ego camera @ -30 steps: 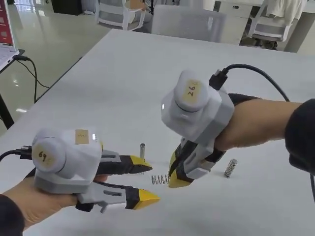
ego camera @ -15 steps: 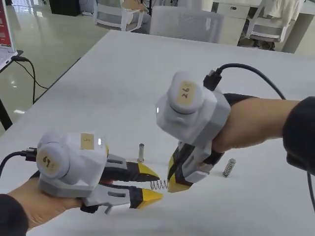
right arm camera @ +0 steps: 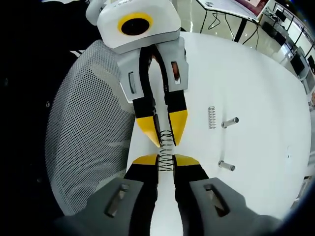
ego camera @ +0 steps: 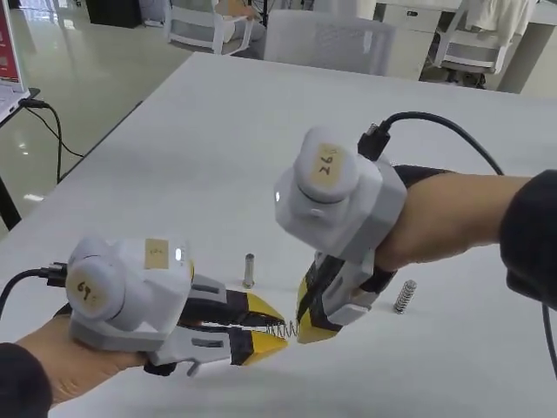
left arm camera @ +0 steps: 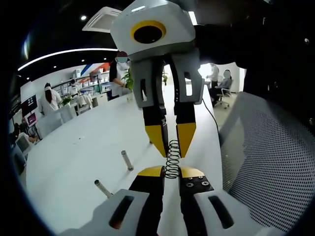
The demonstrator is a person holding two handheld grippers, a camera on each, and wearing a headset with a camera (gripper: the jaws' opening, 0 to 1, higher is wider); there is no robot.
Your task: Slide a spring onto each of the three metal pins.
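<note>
A thin wire spring hangs level between my two grippers, just over the white table. My left gripper is shut on one end of the spring. My right gripper is shut on the other end of the spring. The yellow tips of both face each other a few centimetres apart. One bare metal pin stands just beyond the spring. Two pins appear in the left gripper view. In the right gripper view a loose spring lies by a pin, with a second pin nearer.
A second, thicker spring sits on the table to the right of my right gripper. A mesh-backed chair stands at the table's far edge. A black cable runs from the right gripper across the table.
My left gripper moved right toward the spring and its jaws closed from wide open onto the spring's free end. The right gripper kept holding the spring almost still.
</note>
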